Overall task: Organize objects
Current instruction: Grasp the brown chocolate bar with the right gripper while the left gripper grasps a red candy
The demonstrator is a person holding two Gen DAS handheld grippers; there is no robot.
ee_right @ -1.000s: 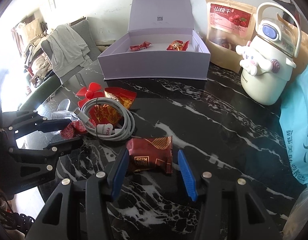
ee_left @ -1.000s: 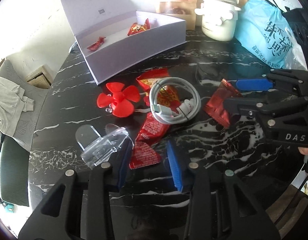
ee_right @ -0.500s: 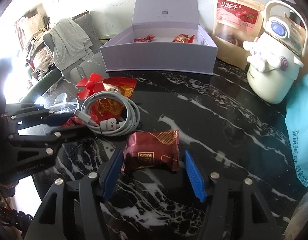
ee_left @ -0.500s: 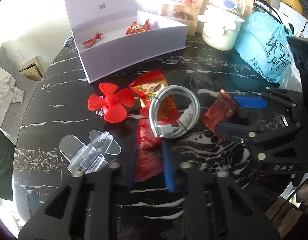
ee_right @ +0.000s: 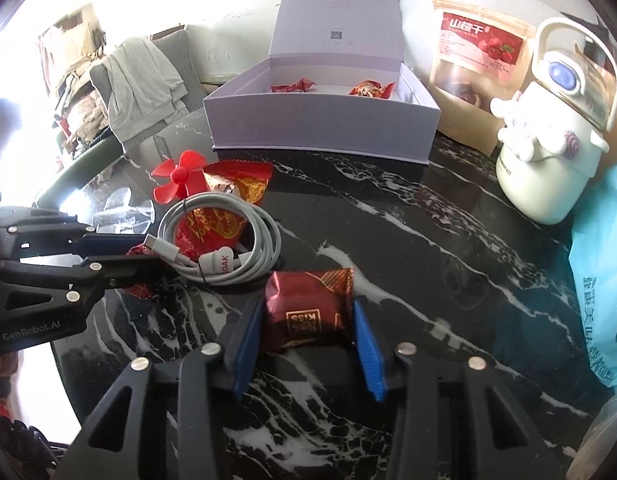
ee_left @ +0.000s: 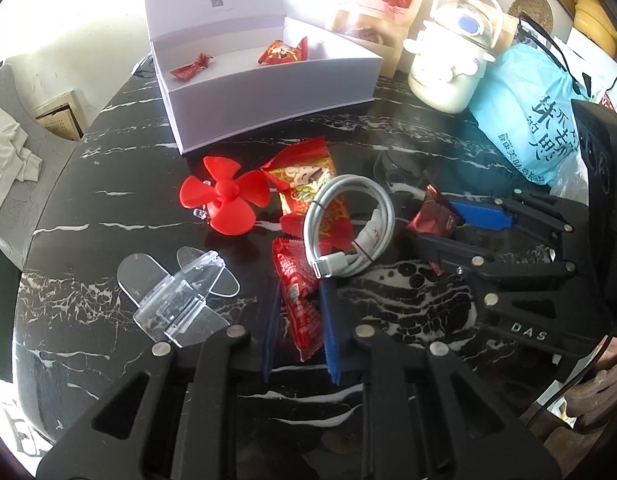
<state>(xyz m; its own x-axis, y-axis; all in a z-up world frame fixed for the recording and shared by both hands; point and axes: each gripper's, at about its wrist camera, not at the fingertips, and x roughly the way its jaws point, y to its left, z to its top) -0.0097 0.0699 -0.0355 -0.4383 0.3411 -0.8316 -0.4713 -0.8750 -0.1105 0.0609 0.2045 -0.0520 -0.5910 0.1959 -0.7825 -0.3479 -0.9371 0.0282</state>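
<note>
A black marbled bench (ee_left: 108, 184) carries an open white box (ee_right: 320, 128) well ahead of both jaws, two red sweets already inside. Nearer lies a coiled white cable (ee_left: 348, 232) atop loose red packets. The left gripper (ee_left: 298, 322) has its jaws pressed in on a red snack packet (ee_left: 300, 300); the right gripper (ee_right: 306, 338) straddles a dark-red chocolate packet (ee_right: 308, 312), jaws spread, seemingly just short of gripping. Step in hand: grasping sweets. Next: pinch firmly, lift, carry forward over the box wall.

Left gripper (ee_left: 296, 320) narrowly parted near the tabletop, right gripper (ee_right: 306, 344) wider, both level.
</note>
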